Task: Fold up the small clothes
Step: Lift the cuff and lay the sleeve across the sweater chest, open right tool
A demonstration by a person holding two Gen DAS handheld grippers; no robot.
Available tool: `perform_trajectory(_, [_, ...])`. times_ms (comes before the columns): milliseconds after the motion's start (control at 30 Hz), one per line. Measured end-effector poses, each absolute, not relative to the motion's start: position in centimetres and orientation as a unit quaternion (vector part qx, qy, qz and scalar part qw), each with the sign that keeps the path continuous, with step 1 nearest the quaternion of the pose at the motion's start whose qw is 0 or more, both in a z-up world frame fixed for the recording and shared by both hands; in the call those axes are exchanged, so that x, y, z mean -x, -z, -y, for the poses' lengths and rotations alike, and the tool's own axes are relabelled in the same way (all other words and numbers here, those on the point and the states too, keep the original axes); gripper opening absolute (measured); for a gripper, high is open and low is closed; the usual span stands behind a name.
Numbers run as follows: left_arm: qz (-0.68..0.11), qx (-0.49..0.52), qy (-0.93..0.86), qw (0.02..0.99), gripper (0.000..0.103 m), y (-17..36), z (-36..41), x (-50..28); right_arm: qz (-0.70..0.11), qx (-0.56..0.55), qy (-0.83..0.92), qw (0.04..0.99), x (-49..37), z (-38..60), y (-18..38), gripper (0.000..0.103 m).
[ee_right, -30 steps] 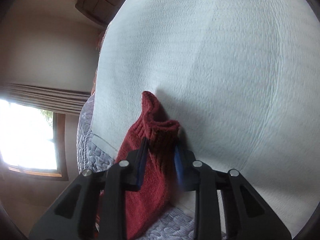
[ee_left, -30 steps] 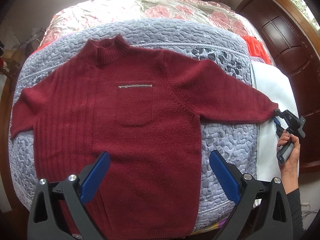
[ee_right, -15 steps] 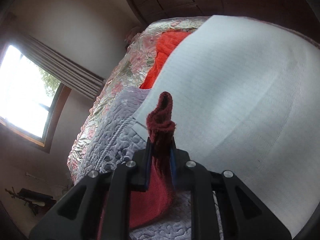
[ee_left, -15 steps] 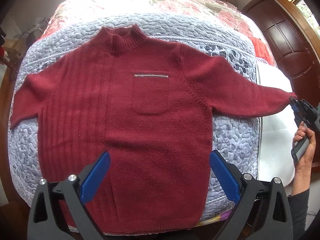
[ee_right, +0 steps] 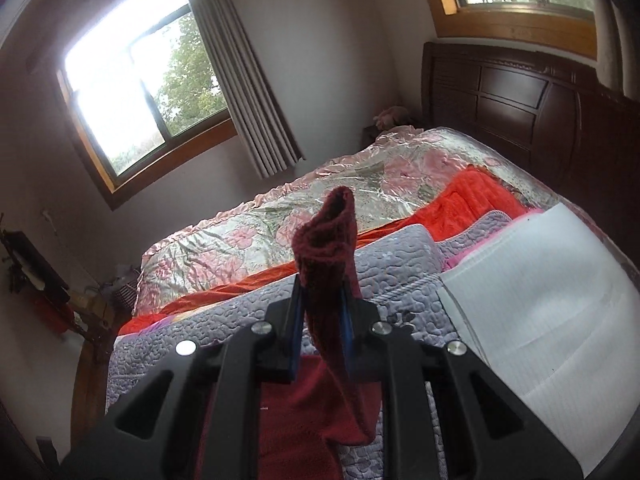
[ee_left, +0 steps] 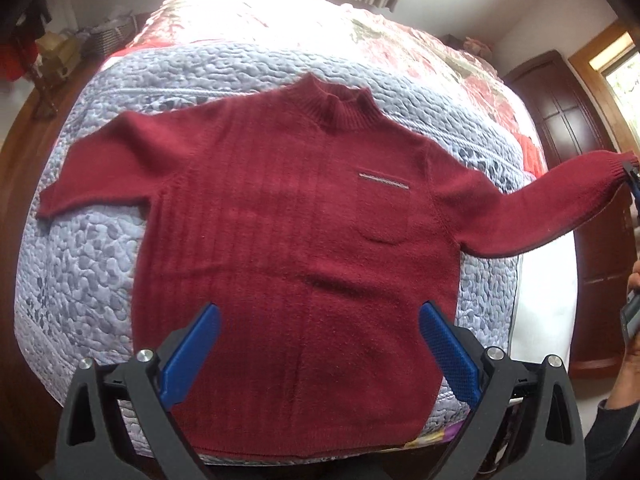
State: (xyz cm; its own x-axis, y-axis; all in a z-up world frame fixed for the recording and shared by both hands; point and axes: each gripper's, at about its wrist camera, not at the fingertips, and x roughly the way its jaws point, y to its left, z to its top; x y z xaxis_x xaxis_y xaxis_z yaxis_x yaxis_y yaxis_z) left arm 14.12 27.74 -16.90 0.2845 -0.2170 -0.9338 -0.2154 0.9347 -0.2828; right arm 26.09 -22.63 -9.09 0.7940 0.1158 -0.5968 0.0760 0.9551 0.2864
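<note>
- Since a second ago, the right gripper (ee_right: 322,316) has lifted the sleeve cuff (ee_right: 326,240) off the white sheet (ee_right: 552,300), and its view has swung from that sheet to the window (ee_right: 132,92) and headboard (ee_right: 520,100) across the bed.
- Its two fingers are pressed together on the cuff, which sticks up past the fingertips; the rest of the sleeve hangs down beneath the gripper.
- From the left wrist view, that sleeve (ee_left: 540,208) is stretched out to the right and raised off the bed, with the right gripper (ee_left: 634,180) at its end, right at the picture's edge.
- Below it, part of a hand (ee_left: 630,344) and a dark cuff of clothing show at the right edge.
- The left gripper (ee_left: 320,344) hovers over the lower part of the red sweater (ee_left: 288,240), its blue fingers (ee_left: 188,356) spread wide, holding nothing.
- The sweater lies front up on the grey quilt (ee_left: 88,248) ahead of the left gripper, collar (ee_left: 340,108) at the far end and hem nearest the gripper.
- Its chest pocket (ee_left: 384,212) sits ahead and to the right of the left gripper.
- The other sleeve (ee_left: 108,160) lies flat on the quilt, ahead and to the left.
- A flowered bedspread (ee_right: 240,240) covers the bed beyond the quilt.
</note>
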Motion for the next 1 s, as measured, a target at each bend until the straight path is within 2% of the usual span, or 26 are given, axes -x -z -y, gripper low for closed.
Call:
perform_trajectory(67, [-0.597,0.202,-0.006,0.776,0.099,17.0,-30.2,-13.7,-0.324,-0.109,-0.013,0.940,-25.9,18.7,8.2,0.015])
perform_trajectory(200, [-0.570,0.178,-0.044,0.801,0.099,16.3,-34.3,-13.0,-0.334,-0.049,-0.026,0.941,-26.6,11.1,8.5,0.015])
perform_trajectory(433, [-0.560,0.208,-0.046,0.801,0.099,16.5,-41.1,-13.5,-0.354,0.044,-0.041,0.933,-27.8,0.7,13.0,0.015])
perform_trajectory(567, [-0.555,0.219,-0.042,0.801,0.099,17.0,-43.1,-13.9,-0.367,0.116,-0.041,0.922,-28.5,-4.8,17.5,0.016])
perform_trajectory(800, [-0.553,0.267,-0.010,0.789,0.099,19.0,-45.1,-15.8,-0.404,0.255,-0.020,0.878,-28.7,-11.6,29.3,0.017])
perform_trajectory(1000, [-0.561,0.282,0.021,0.778,0.099,21.0,-44.9,-18.4,-0.434,0.308,-0.037,0.846,-28.0,-14.8,37.3,0.026])
